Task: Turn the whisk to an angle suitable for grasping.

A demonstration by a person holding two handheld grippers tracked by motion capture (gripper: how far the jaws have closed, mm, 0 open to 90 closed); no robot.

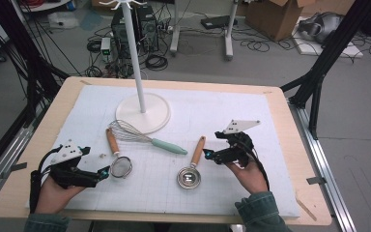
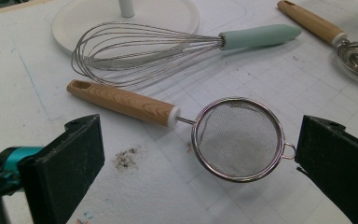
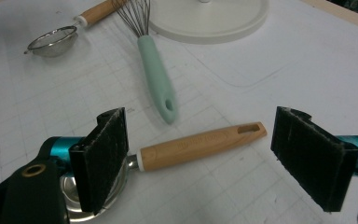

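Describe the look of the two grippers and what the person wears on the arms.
Both the left gripper and the right gripper are black, with teal at the jaw bases and flat black padded jaws. A pale three-cornered plate tops each, the left one dotted with small holes. Black cables trail back along the wrists. The sleeves are dark green with ribbed cuffs.

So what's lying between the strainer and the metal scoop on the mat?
In the high view, the whisk's mint green handle points into the gap between the strainer and the scoop; nearer the person, bare mat.
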